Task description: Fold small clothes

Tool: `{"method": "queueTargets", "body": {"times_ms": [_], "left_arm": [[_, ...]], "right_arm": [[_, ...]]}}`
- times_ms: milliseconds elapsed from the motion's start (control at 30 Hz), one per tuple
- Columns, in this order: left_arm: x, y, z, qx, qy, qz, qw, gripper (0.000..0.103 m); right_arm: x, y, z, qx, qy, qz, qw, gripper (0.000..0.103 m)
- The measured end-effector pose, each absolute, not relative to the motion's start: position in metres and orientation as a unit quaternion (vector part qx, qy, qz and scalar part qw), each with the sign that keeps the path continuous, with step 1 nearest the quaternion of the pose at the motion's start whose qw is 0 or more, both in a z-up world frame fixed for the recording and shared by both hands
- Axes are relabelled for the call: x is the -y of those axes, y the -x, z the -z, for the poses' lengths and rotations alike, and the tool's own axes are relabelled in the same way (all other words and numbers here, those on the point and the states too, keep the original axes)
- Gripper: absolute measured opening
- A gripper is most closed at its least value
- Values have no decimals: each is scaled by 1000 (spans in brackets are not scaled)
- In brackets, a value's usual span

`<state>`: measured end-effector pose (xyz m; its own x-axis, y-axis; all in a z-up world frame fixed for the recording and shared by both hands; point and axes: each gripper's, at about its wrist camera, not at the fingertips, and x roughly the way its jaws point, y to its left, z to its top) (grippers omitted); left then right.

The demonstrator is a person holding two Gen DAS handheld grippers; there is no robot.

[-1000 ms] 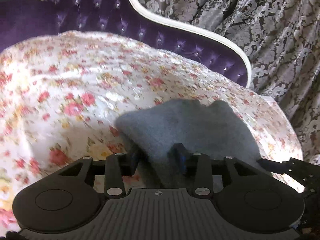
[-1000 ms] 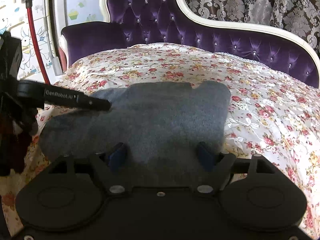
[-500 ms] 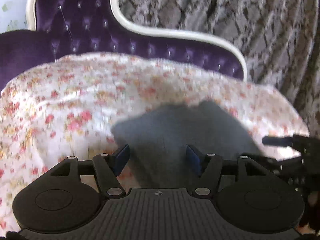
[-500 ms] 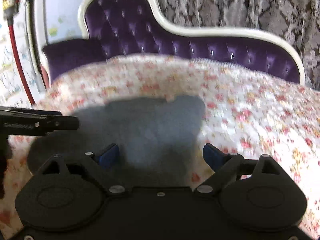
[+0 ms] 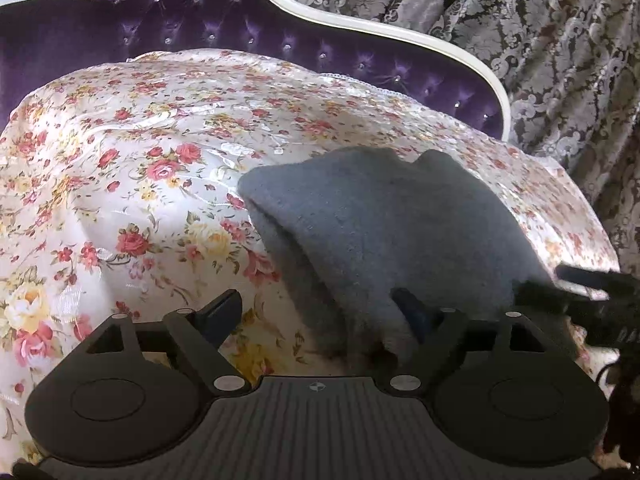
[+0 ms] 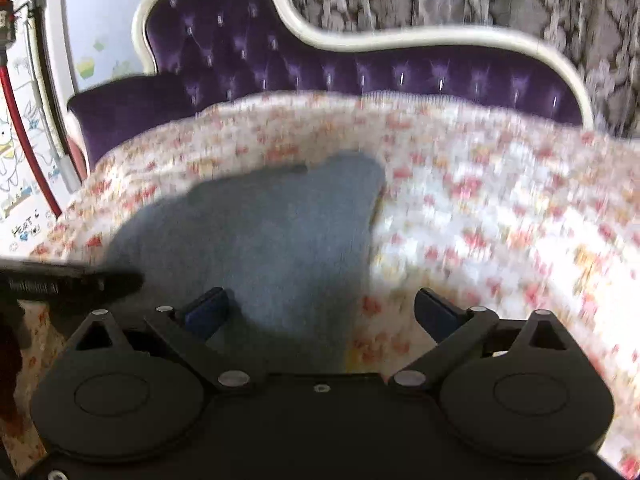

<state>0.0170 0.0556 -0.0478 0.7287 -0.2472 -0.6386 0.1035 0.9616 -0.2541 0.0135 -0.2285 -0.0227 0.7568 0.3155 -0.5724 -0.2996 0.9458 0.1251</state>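
A small grey fleece garment point(image 5: 380, 232) lies folded in a rough heap on the floral sheet point(image 5: 140, 152). My left gripper point(image 5: 316, 308) sits at its near left edge with its jaws opening. The right fingertip point(image 5: 408, 308) touches the fabric, while the left one stands over bare sheet. In the blurred right wrist view the garment point(image 6: 272, 232) shows again. My right gripper point(image 6: 320, 306) is at its near right edge, jaws opening wide, and neither pad presses on the cloth. Each gripper shows at the edge of the other's view: the right gripper point(image 5: 592, 280) and the left gripper point(image 6: 80, 280).
The sheet covers a purple tufted sofa point(image 6: 360, 68) with a white frame point(image 5: 400, 36). A grey patterned curtain point(image 5: 540, 40) hangs behind it. A red hose point(image 6: 16, 120) and a wall with cartoon stickers are at the far left.
Both grippers have spread their jaws; the left one has let go of the garment's near edge. The garment now rests on the sheet, and both hands have drawn slightly back.
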Motion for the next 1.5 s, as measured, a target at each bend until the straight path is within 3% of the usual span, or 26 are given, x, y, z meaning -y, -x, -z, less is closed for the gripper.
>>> {"method": "queueTargets", "body": {"times_ms": [233, 300, 367, 433, 567, 733, 800, 867, 1000, 1200, 1500], "left_arm": [[-56, -9, 44, -344, 106, 87, 929, 82], [-56, -10, 46, -347, 110, 86, 927, 82], [-56, -11, 47, -348, 116, 85, 926, 82], [-55, -11, 48, -348, 115, 85, 927, 82], [-53, -11, 50, -347, 114, 84, 927, 83], [-56, -8, 45, -340, 127, 79, 928, 82], [-56, -3, 37, -329, 120, 73, 934, 81], [-54, 4, 23, -314, 104, 65, 941, 81], [-51, 11, -6, -291, 89, 39, 952, 81], [-24, -1, -42, -313, 22, -55, 948, 82], [0, 4, -50, -339, -7, -64, 939, 82]], "right_arm": [[220, -45, 0, -268, -40, -213, 939, 100], [209, -63, -2, -266, -30, -232, 935, 85], [197, -82, 1, -277, -17, -242, 930, 54], [187, -100, 11, -293, -12, -242, 925, 42], [174, -127, 42, -346, 2, -226, 911, 43], [189, -117, 26, -326, -29, -226, 918, 49], [201, -108, 13, -304, -46, -223, 925, 58], [211, -97, -2, -278, -56, -214, 935, 82], [226, -63, -34, -205, -52, -192, 958, 103], [226, -22, -52, -157, -21, -83, 984, 102], [244, -20, -44, -289, -88, -115, 946, 102]]}}
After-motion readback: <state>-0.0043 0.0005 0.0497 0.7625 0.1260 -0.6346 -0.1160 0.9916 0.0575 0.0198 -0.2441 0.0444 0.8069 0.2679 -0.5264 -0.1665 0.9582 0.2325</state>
